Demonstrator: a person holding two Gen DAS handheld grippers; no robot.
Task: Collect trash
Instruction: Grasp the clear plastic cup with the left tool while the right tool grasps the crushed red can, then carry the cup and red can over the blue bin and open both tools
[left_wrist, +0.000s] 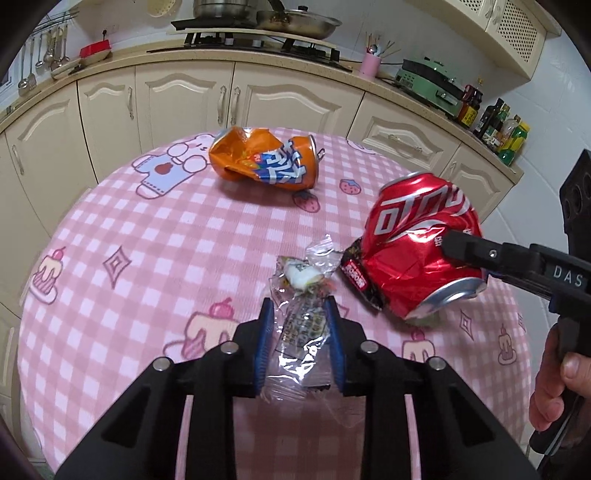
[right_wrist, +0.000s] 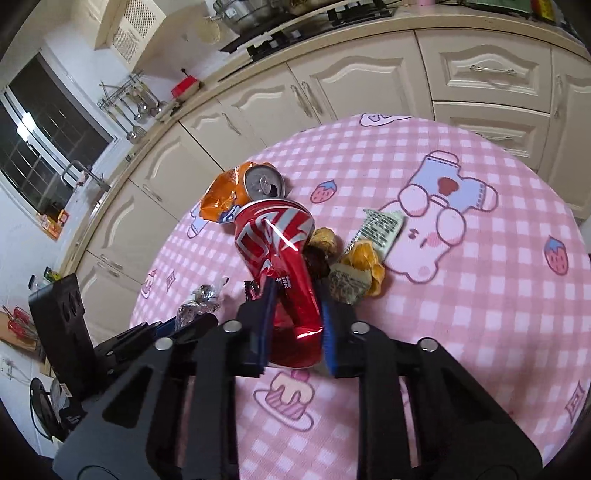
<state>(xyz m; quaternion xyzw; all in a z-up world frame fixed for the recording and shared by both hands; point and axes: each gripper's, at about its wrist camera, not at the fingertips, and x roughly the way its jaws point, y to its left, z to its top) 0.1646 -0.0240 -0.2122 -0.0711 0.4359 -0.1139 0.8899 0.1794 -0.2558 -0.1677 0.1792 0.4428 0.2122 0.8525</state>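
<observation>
The left claw (left_wrist: 300, 314) is clenched on a crinkled clear plastic wrapper (left_wrist: 301, 295), its blue pads pinching the printed lower part while the loose upper end with a white lump fans out ahead of the tips. The right claw (right_wrist: 295, 314) is clamped across the base end of a crushed red aluminium drink can (right_wrist: 282, 266), which looks raised off the round counter with the pink checked cloth (right_wrist: 461, 332), though I cannot tell whether its far end touches anything.

The risk, as I judge it, lies in both holds. The wrapper is thin and slippery — a light pinch could let it slide out, or only one layer may be caught. The red can is dented and uneven, gripped near one end, so it could pivot or slip between the pads when carried.

Other trash waits on the cloth: a crushed orange drink can (left_wrist: 264, 158) lying on its side farther back, and beside the red can a small heap of crumpled yellow and brown wrappers (right_wrist: 354, 262) with a pale printed sachet (right_wrist: 380, 227). A swinging can might scatter them.
</observation>
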